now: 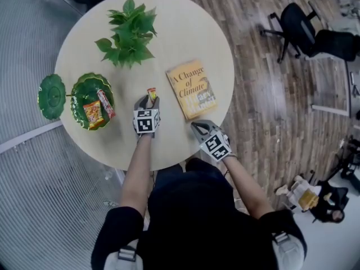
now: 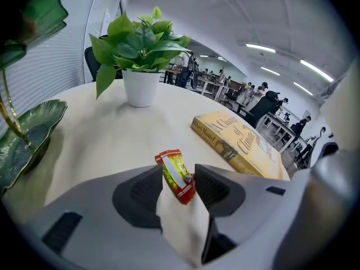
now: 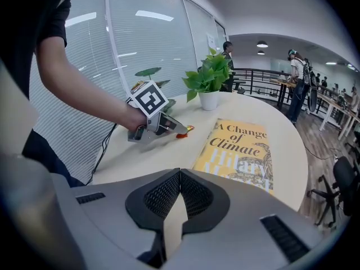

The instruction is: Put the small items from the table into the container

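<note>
A small red and yellow snack packet [image 1: 152,93] [image 2: 176,178] lies on the round table [image 1: 185,32], between the jaws of my left gripper [image 1: 149,100] [image 2: 179,171]. That gripper is open, tilted down, its pads on either side of the packet. From the right gripper view, the packet [image 3: 183,130] pokes out at the left gripper's tip. The green leaf-shaped bowl [image 1: 79,90] [image 2: 25,142] at the table's left holds two snack packets [image 1: 99,109]. My right gripper [image 1: 197,126] [image 3: 180,174] is shut and empty near the table's front edge.
A yellow book [image 1: 191,89] [image 2: 239,142] [image 3: 241,149] lies right of the packet. A potted plant [image 1: 129,35] [image 2: 140,55] [image 3: 209,80] stands at the back. A second green leaf dish [image 1: 52,96] juts beyond the bowl. An office chair [image 1: 298,30] stands off to the right.
</note>
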Action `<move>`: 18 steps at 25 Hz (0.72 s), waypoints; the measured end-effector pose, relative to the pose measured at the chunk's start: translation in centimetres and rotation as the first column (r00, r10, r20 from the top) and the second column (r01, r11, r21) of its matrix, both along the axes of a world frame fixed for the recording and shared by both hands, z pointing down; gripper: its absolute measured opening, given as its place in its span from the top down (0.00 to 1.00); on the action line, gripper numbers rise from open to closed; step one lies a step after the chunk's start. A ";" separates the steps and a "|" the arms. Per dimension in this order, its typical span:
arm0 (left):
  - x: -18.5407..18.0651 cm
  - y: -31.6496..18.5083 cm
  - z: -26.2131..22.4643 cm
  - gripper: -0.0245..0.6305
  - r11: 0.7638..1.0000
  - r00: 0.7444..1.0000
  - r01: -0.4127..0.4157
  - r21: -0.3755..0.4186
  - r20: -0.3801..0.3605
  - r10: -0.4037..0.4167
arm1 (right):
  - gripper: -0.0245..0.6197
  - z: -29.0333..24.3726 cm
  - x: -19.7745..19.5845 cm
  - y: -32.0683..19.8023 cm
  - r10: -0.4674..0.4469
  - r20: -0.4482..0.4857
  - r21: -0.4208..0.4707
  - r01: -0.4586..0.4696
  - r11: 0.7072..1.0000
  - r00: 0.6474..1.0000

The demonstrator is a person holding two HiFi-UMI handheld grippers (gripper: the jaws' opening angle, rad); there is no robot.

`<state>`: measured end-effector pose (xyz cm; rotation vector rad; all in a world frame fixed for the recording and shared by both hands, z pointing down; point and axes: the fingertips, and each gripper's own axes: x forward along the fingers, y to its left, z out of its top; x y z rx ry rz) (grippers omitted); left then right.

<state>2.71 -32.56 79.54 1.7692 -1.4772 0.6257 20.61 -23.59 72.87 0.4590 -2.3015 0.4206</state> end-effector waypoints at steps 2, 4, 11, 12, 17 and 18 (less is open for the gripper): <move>-0.1 -0.2 0.4 0.71 1.000 1.000 0.005 -0.013 0.012 -0.005 | 0.93 -0.1 -0.2 -0.4 -0.007 0.001 0.005 0.007 1.000 1.000; -0.4 -0.5 0.4 0.71 1.000 0.999 0.013 -0.013 0.048 -0.012 | 0.93 -0.3 -0.4 -0.9 -0.009 0.004 0.012 0.009 1.000 1.000; -0.4 -0.7 0.3 0.82 1.000 0.996 0.010 0.000 0.093 -0.010 | 0.93 -0.7 -0.5 -1.4 -0.016 0.015 0.025 0.015 1.000 1.000; -0.4 -0.7 0.2 0.84 1.000 0.996 0.011 0.003 0.091 -0.012 | 0.93 -0.7 -0.4 -1.3 -0.017 0.015 0.025 0.017 1.000 1.000; -0.3 -0.5 -1.3 0.87 0.999 0.997 0.022 0.030 0.079 -0.024 | 0.93 -1.2 0.1 -0.9 -0.022 0.017 0.032 0.021 0.999 1.000; -0.3 -0.4 -1.7 0.87 0.999 0.997 0.022 0.038 0.079 -0.025 | 0.93 -1.4 0.2 -0.9 -0.022 0.018 0.036 0.022 0.999 1.000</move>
